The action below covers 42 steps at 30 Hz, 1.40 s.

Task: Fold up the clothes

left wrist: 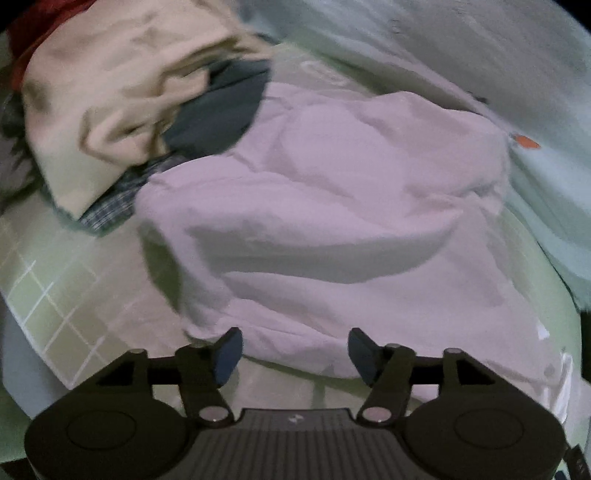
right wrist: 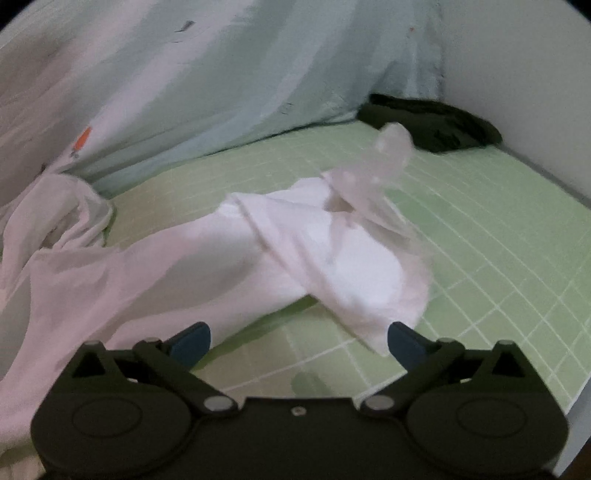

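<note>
The left tool [left wrist: 294, 354] is spread wide with nothing between its dark blue fingertips [left wrist: 229, 354], low in the frame just at the near hem of the white garment [left wrist: 332, 221]. That garment fills the centre of the left wrist view, rumpled on the green gridded sheet [left wrist: 55, 302] of the bed. At upper left sits a pile of clothes: a beige piece [left wrist: 110, 92] on top, a dark blue one [left wrist: 221, 114] and a checked one [left wrist: 110, 206] under it, with something red [left wrist: 33, 33] behind.

The right tool [right wrist: 299, 341] is also wide apart and empty, above the sheet. The garment's twisted sleeve runs from lower left to centre, blurred at its far end. A dark garment [right wrist: 432, 122] lies at upper right, and a pale curtain [right wrist: 221, 74] hangs behind.
</note>
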Tool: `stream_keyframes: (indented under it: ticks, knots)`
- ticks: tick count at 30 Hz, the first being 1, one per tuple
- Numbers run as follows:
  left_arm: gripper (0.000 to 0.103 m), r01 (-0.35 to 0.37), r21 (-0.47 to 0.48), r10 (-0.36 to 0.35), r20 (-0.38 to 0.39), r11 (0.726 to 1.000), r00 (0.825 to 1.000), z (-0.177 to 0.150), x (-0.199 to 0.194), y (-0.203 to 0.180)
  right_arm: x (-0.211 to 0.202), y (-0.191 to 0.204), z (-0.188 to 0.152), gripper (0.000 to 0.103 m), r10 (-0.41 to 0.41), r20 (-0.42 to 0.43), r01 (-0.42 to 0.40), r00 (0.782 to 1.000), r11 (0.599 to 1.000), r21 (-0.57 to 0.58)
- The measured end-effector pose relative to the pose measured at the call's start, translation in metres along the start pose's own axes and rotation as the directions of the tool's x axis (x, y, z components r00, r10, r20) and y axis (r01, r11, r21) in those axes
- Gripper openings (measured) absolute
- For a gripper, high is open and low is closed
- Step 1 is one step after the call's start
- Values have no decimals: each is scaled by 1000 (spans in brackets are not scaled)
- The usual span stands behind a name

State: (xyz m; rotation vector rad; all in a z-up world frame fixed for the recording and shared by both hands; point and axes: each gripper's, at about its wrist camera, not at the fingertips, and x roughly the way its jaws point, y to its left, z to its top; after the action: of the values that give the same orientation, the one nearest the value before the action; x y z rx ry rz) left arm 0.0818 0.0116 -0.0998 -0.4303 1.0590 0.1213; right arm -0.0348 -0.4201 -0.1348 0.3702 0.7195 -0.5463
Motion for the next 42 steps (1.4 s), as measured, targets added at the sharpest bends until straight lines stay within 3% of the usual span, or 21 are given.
stream_keyframes:
  ticks: [4, 7, 10, 15, 18, 21, 25, 29, 34, 37, 40, 42]
  knots:
    - [78, 13, 76, -16, 39, 997, 999, -14, -10, -31, 15, -28, 20, 103, 18, -62, -17, 998, 1000, 27]
    - [87, 15, 132, -24, 65, 991, 998, -26, -16, -54, 23, -43, 31, 103, 7, -64, -8, 998, 1000, -25]
    - [89, 1, 183, -17, 84, 983, 996, -41, -20, -77, 38, -56, 36, 102, -14, -78, 7, 997, 996, -85]
    - [98, -24, 267, -7, 116, 963, 993, -65, -27, -113, 55, -78, 40, 90, -11, -88, -2, 996, 990, -144]
    - [98, -33, 281, -2, 124, 959, 992, -80, -31, -129, 62, -89, 43, 72, 37, -94, -53, 995, 983, -175]
    - [98, -52, 288, 18, 121, 956, 993, -93, -32, -138, 67, -97, 43, 46, 86, -113, -109, 990, 969, -222]
    - [98, -61, 306, 29, 109, 950, 994, -105, -31, -150, 65, -114, 44, 3, 122, -110, -148, 986, 951, -271]
    - [98, -57, 317, 24, 106, 947, 994, -116, -29, -166, 46, -147, 54, 2, 140, -50, -149, 989, 955, -258]
    - [98, -42, 344, 3, 113, 938, 994, -127, -29, -187, 14, -213, 92, 1, 41, 79, -21, 996, 971, -240]
    - [98, -32, 341, -5, 107, 940, 994, -132, -28, -192, 11, -251, 112, 2, 9, 91, 9, 996, 981, -192]
    - [98, -33, 339, -2, 103, 940, 995, -139, -27, -196, 20, -271, 118, 7, -63, 69, 76, 996, 976, -203]
    - [98, -31, 330, -4, 102, 943, 995, -141, -28, -195, 23, -274, 111, 25, -107, 59, 116, 993, 973, -198]
